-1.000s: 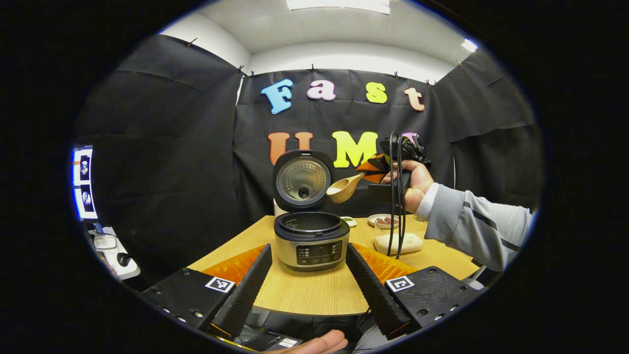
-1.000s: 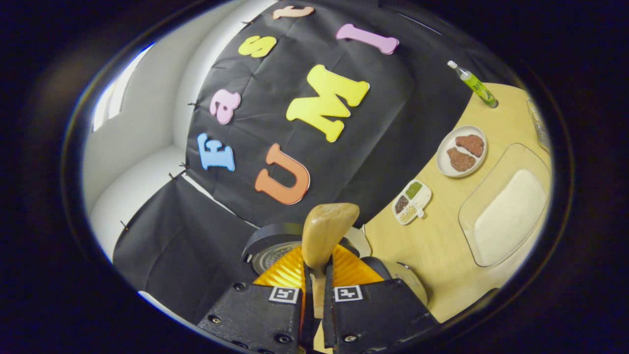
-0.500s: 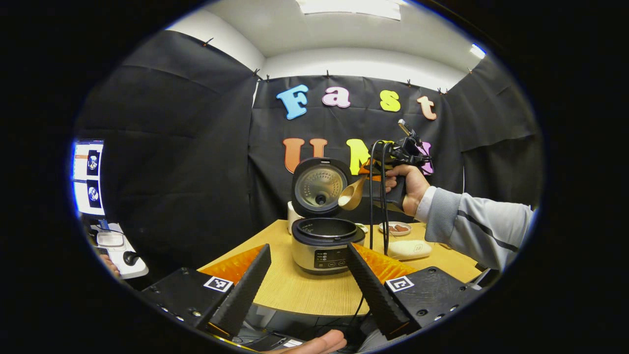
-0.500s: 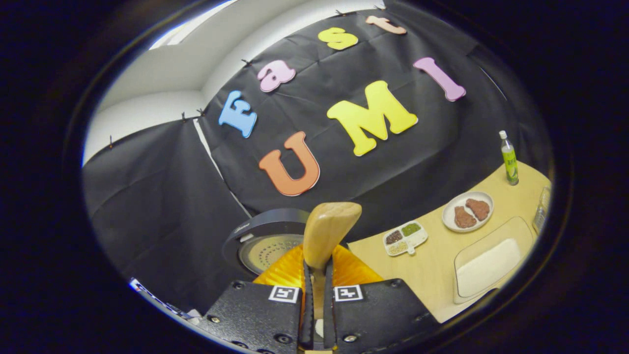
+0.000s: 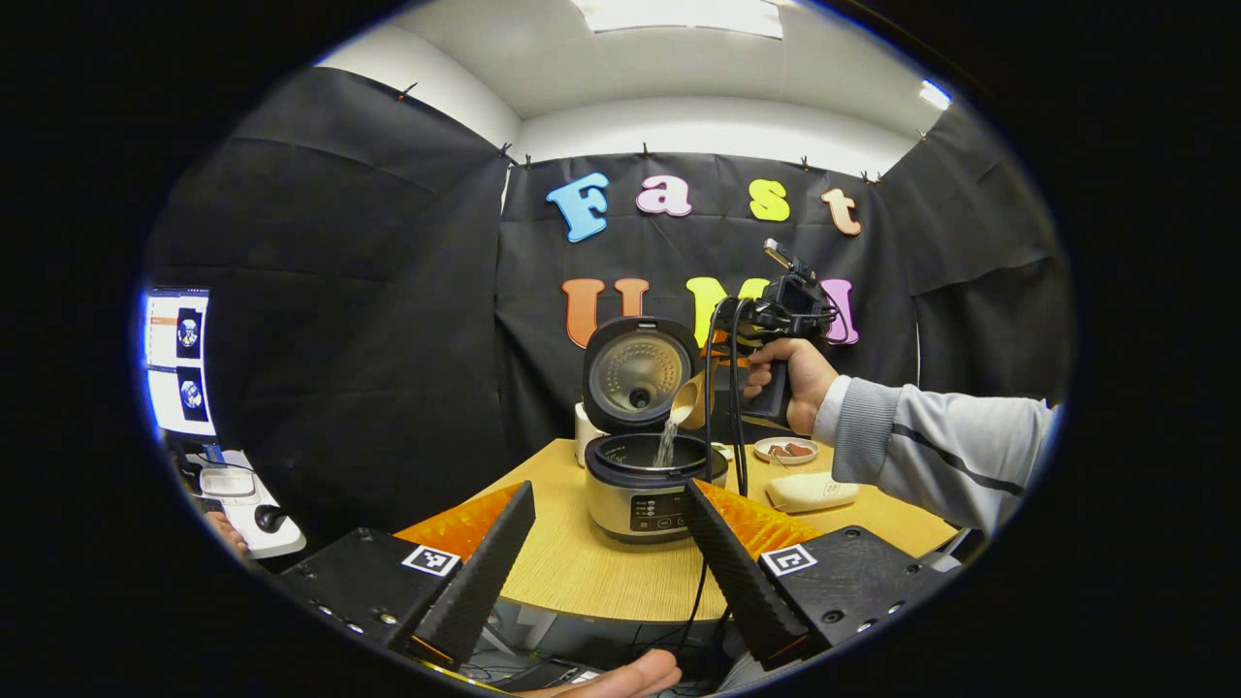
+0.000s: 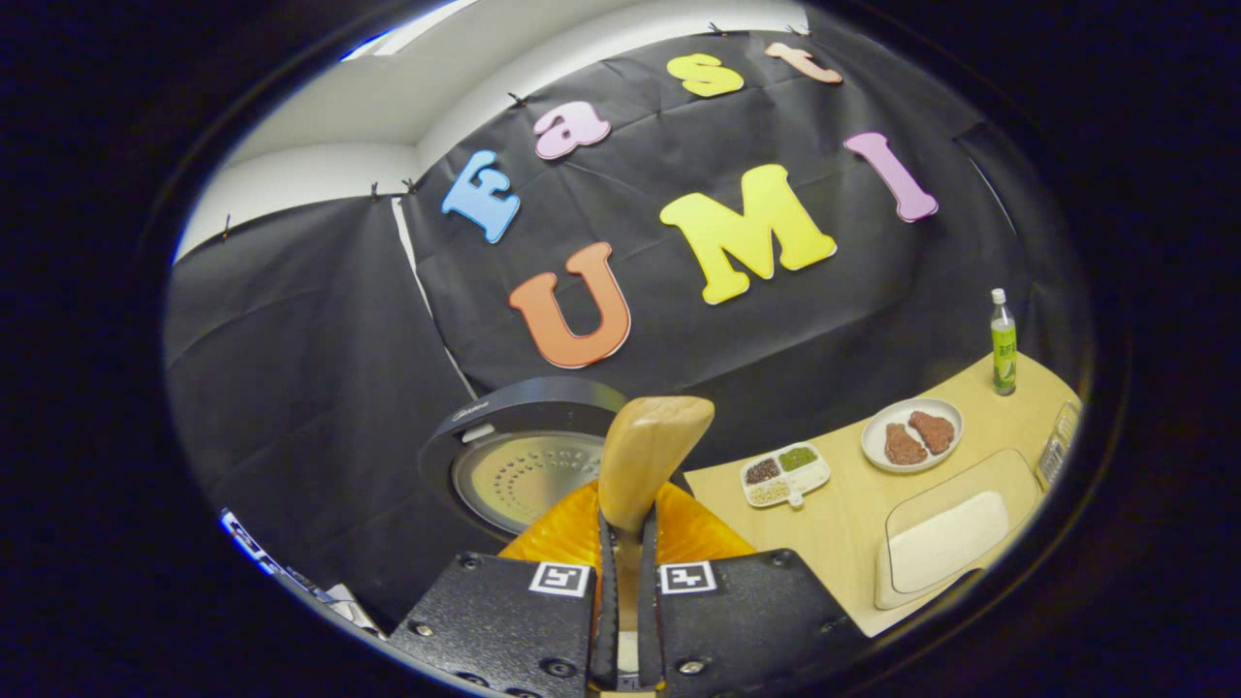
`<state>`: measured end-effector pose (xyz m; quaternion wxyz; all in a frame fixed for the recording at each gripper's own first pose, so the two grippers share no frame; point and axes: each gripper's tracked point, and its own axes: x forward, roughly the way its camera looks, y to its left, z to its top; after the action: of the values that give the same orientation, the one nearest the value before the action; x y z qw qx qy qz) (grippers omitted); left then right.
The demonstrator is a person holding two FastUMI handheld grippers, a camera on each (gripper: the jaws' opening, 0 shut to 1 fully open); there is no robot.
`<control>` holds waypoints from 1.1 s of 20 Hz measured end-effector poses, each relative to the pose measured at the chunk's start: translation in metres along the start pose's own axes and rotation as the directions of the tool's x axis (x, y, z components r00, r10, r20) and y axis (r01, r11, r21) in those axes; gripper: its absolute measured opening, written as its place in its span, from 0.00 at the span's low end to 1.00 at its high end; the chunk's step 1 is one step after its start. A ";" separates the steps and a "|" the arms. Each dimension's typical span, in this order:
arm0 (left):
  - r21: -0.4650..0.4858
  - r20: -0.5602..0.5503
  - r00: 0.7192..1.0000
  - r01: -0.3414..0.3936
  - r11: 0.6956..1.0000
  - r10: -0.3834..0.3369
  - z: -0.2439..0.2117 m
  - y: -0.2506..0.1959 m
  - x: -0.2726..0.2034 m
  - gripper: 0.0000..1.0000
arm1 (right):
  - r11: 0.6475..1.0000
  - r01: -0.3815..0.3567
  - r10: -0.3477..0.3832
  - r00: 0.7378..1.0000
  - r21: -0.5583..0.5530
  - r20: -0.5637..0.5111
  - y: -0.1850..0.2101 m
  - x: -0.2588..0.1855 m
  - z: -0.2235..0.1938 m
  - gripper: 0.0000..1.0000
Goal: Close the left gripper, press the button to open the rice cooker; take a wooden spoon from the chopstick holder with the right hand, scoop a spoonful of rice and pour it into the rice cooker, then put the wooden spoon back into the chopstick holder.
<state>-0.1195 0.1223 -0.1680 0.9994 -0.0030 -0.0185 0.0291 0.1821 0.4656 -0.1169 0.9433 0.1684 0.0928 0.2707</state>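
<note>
Above the round rice cooker (image 5: pixel 648 485), white rice (image 5: pixel 665 446) streams from the wooden spoon (image 5: pixel 690 399).

I am holding my right gripper (image 6: pixel 620 582) raised, fingers pinching together; my left gripper (image 5: pixel 609 548) is sitting low, fingers spread.

Wooden table (image 5: pixel 582 572) bears rice cooker (image 5: pixel 648 490), plate (image 6: pixel 911 433).

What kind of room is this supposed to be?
Probably a mock kitchen in a recording booth: a silver rice cooker with open lid on a light wooden table, a white plate of brown meat, black cloth walls.
</note>
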 end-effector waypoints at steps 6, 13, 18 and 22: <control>-0.018 -0.018 1.000 -0.018 1.000 0.018 -0.007 0.010 0.005 1.00 | 0.995 0.000 0.000 1.000 -0.103 -0.006 0.004 0.003 -0.004 0.13; -0.024 -0.014 1.000 -0.028 0.999 0.028 -0.011 0.014 0.004 0.98 | 0.937 -0.035 0.037 0.999 -0.349 -0.002 0.023 0.000 -0.012 0.13; -0.013 -0.017 0.999 -0.027 1.000 0.027 -0.017 0.010 0.007 0.97 | 0.867 -0.054 0.055 0.998 -0.496 -0.014 0.032 -0.004 -0.031 0.14; -0.003 -0.025 0.999 -0.027 1.000 0.026 -0.023 0.007 0.006 0.97 | 0.808 -0.052 0.059 0.998 -0.587 -0.008 0.036 -0.009 -0.036 0.15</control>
<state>-0.1133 0.1299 -0.1908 0.9991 -0.0054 -0.0059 0.0422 0.1481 0.4988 -0.1366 0.9414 -0.1265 -0.0053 0.3126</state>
